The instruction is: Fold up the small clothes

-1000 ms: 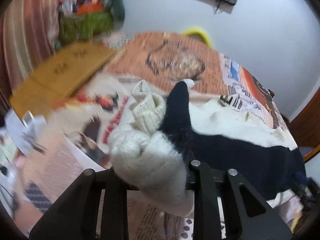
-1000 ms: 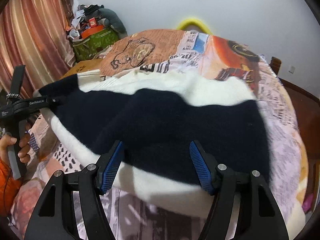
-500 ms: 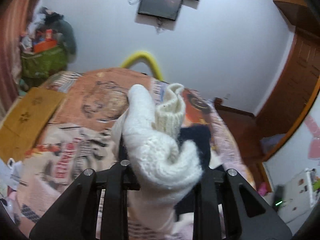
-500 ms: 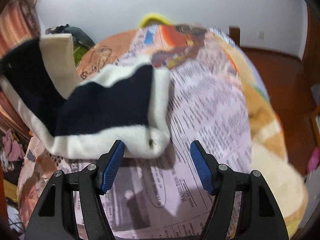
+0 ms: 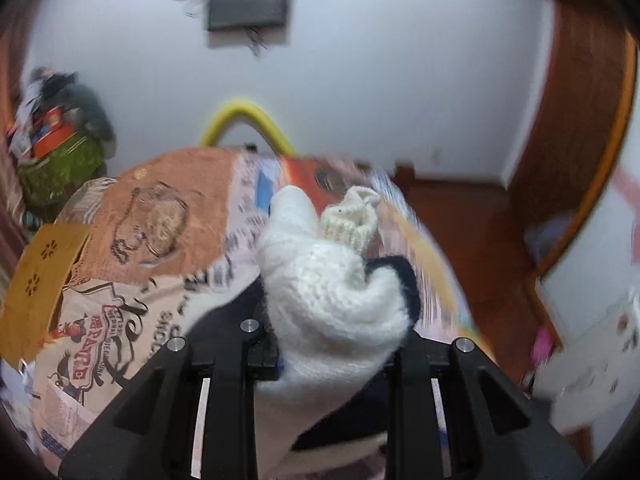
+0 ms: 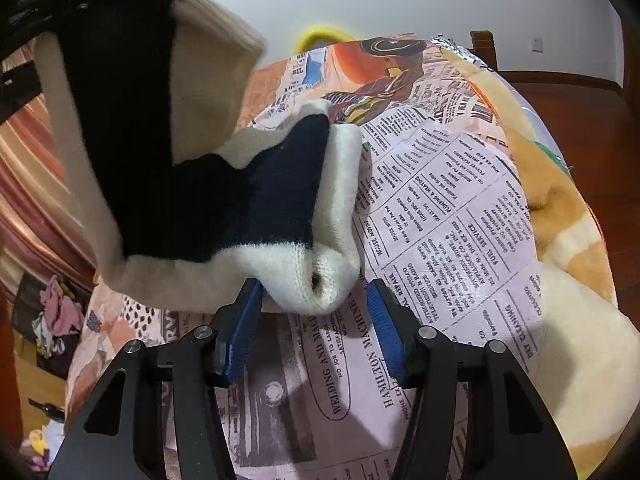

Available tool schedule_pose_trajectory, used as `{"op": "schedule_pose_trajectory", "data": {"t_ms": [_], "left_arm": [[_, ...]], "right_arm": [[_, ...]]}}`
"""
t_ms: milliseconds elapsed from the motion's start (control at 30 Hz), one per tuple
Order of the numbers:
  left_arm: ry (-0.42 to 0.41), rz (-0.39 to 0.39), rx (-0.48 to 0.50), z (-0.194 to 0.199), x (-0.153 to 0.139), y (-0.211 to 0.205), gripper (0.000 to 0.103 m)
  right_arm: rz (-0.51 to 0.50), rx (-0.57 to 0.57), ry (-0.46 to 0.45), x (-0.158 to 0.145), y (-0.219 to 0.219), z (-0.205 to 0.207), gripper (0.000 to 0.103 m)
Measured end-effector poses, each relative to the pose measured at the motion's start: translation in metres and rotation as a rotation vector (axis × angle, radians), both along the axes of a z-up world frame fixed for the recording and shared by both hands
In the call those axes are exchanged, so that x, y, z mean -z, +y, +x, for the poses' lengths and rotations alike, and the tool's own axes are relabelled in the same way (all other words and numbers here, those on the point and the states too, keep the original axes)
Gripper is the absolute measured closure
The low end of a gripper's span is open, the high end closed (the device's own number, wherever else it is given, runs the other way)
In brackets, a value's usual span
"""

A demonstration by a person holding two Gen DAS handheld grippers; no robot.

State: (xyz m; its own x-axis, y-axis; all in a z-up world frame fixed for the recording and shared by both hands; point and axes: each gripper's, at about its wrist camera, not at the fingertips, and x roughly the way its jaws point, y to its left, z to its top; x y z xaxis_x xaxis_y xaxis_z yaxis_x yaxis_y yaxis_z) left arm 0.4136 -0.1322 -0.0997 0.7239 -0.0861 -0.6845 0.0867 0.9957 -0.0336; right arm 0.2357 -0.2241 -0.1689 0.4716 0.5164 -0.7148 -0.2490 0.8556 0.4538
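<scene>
A small cream and navy knitted sweater (image 6: 192,184) hangs above the bed, lifted at its upper left end. My left gripper (image 5: 324,344) is shut on a bunched cream part of the sweater (image 5: 332,300), its ribbed cuff (image 5: 352,220) sticking up. In the right wrist view the left gripper's black frame (image 6: 24,36) shows at the top left, holding the sweater up. My right gripper (image 6: 316,304) is open, its blue pads (image 6: 244,320) either side of the sweater's lower cream corner, not closed on it.
The bed is covered with a newspaper-print blanket (image 6: 440,216). A yellow and cream plush blanket (image 6: 568,240) lies at its right. A cardboard box (image 5: 44,280) sits at the bed's left, a green basket of clutter (image 5: 56,164) beyond. Wooden floor (image 5: 472,232) lies right.
My left gripper has lifted the sweater's end higher and swung right. The sweater has folded up off the bed. My right gripper stays open at its lower corner.
</scene>
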Motion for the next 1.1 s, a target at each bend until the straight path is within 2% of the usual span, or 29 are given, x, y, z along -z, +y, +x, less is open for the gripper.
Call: {"op": "schedule_pose_trajectory", "data": {"t_ms": [100,233,367,467,600,700,800,967,1000,1067,1100], "left_arm": [[0.082,0.047,0.091,-0.011,0.033,-0.016,0.078],[0.135,0.068,0.153,-0.027,0.055,-0.022,0.076],[0.163,0.033,0.179,-0.038,0.060,-0.015,0.075],[0.167,0.001,0.192,-0.043,0.059,-0.008,0.074],[0.170,-0.040,0.202,-0.049,0.055,0.004,0.074],[0.180,-0.059,0.214,-0.049,0.054,0.006,0.074],[0.190,-0.048,0.219,-0.045,0.059,-0.001,0.074],[0.201,-0.083,0.134,-0.024,0.071,-0.017,0.071],[0.216,-0.084,0.121,-0.019,0.076,-0.023,0.069],[0.254,-0.065,0.129,-0.013,0.086,-0.032,0.055],[0.263,-0.037,0.140,-0.014,0.090,-0.037,0.053]], "right_arm": [[0.005,-0.007,-0.022,-0.008,-0.002,-0.004,0.052],[0.000,-0.019,-0.062,-0.022,-0.004,0.005,0.052],[-0.078,-0.040,-0.072,-0.027,-0.002,0.035,0.052],[-0.082,-0.053,-0.062,-0.029,-0.002,0.064,0.052],[-0.132,-0.033,-0.108,-0.041,0.001,0.102,0.052],[-0.195,0.022,-0.166,-0.055,-0.004,0.114,0.052],[-0.188,0.070,-0.209,-0.075,-0.017,0.108,0.052],[-0.165,0.083,-0.252,-0.095,-0.040,0.077,0.052],[-0.170,0.081,-0.250,-0.097,-0.042,0.070,0.052],[-0.187,0.075,-0.247,-0.099,-0.045,0.057,0.052],[-0.196,0.072,-0.244,-0.100,-0.046,0.051,0.052]]}}
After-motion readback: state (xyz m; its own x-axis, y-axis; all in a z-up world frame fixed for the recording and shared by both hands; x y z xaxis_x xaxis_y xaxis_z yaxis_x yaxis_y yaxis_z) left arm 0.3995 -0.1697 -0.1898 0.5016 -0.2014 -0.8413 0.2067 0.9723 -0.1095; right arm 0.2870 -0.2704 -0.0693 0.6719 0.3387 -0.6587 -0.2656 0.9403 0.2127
